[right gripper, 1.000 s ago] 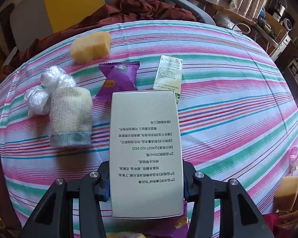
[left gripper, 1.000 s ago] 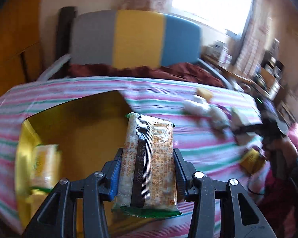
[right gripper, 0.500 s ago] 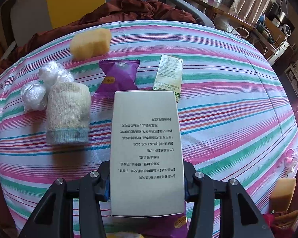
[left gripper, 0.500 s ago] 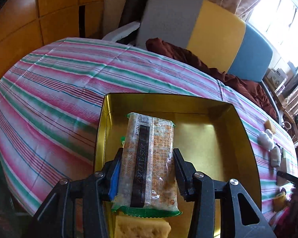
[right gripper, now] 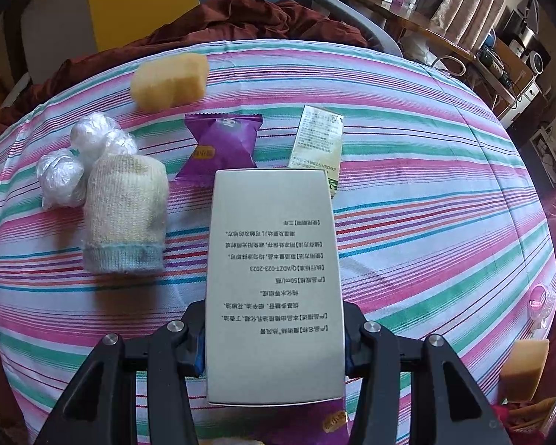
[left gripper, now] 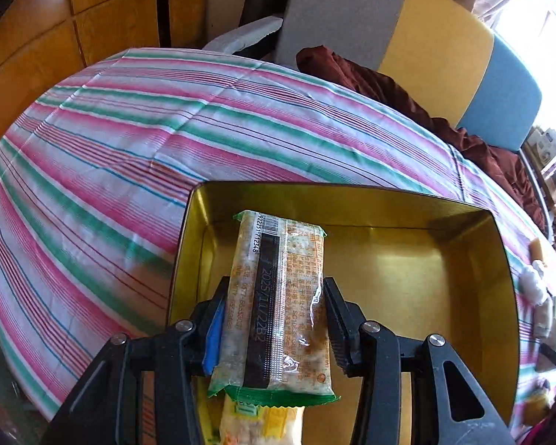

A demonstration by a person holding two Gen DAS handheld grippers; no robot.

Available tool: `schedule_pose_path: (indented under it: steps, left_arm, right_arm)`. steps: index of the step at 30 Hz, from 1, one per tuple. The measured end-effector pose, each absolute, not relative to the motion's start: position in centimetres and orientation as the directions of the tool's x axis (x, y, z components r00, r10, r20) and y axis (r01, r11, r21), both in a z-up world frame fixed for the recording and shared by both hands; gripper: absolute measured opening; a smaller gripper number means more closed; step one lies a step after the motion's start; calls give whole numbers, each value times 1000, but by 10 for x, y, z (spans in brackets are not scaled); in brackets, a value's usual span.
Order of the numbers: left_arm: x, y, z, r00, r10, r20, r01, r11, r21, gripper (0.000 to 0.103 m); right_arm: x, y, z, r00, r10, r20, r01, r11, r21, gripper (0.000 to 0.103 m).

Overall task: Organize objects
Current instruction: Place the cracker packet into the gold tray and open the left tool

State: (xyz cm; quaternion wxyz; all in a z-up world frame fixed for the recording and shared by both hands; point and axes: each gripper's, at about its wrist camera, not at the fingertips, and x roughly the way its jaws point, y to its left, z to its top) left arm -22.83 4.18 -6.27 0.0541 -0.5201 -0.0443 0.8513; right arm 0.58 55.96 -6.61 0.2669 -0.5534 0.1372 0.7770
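Snack packet [left gripper: 276, 307], clear-wrapped with green crimped ends, a black date strip and orange print, sits clamped between the fingers of the left gripper [left gripper: 274, 328] at lower centre of the left wrist view. Its long axis runs up the frame, away from the camera, the barcode end pointing toward the far wall of the gold tin tray [left gripper: 407, 200], above whose floor it is held. A second yellow packet [left gripper: 259, 421] lies beneath it at the bottom edge. The tray rests on a striped tablecloth [left gripper: 111, 148].

In the right wrist view, a silver-grey box [right gripper: 274, 282] printed with upside-down black text is pinched between the fingers of the right gripper [right gripper: 274, 337], its long axis likewise pointing up the frame. Beyond its far end lie a purple sachet [right gripper: 220, 144] and a small pale carton [right gripper: 317, 141]; at left, a knitted sock [right gripper: 126, 215] beside plastic-wrapped balls [right gripper: 81, 155], with a yellow sponge [right gripper: 170, 81] farther up.
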Motion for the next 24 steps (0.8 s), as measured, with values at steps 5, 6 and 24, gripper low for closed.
schedule_pose_path:
  steps: [5,6,24]
  left_arm:
    - [-238,42,-70,-450,106,-886,-45,-994,-96,47]
    - [-239,44,-69,-456,100,-884,-50,-995,-87,48]
    - [-136,21,-19,-638,120,-761,-94,-993,-77,66]
  right_arm:
    - [2,559,-67,-244,265,-933,-564,-821,-86,50]
    - [2,558,-67,-244,266,-933,-565,-821,-86,50]
    - [-5,565,-72,-253,293,-922,-588,-803,-94,50]
